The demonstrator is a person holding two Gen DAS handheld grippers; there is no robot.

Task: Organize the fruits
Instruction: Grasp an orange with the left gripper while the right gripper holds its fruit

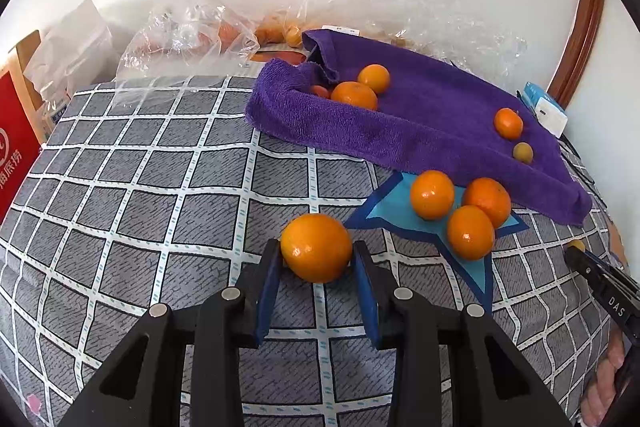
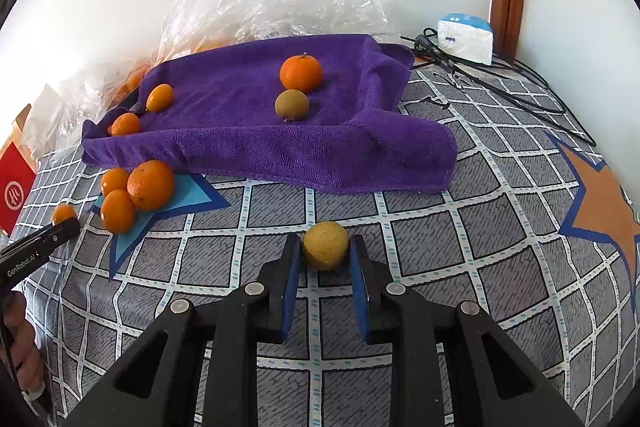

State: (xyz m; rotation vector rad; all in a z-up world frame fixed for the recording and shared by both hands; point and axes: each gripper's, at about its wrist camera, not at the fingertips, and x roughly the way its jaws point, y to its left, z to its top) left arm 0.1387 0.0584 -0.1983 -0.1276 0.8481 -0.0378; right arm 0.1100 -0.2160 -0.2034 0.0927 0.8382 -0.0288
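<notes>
Two fruits gripped, sorting by kind

My left gripper (image 1: 316,259) pinches an orange (image 1: 316,247), its blue-star pile (image 1: 460,211) just ahead-right; my right gripper (image 2: 325,255) holds a yellowish fruit (image 2: 325,245), the purple towel (image 2: 256,143) beyond.

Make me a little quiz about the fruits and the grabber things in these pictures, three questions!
1. True or false: the left gripper has an orange between its fingers.
2. What lies between the fingers of the right gripper?
A. a big orange
B. a small yellowish fruit
C. nothing
3. Fill in: three oranges sit together on a blue ____ printed on the checked cloth, just in front of the purple towel.

Key:
1. True.
2. B, the small yellowish fruit.
3. Star.
</notes>
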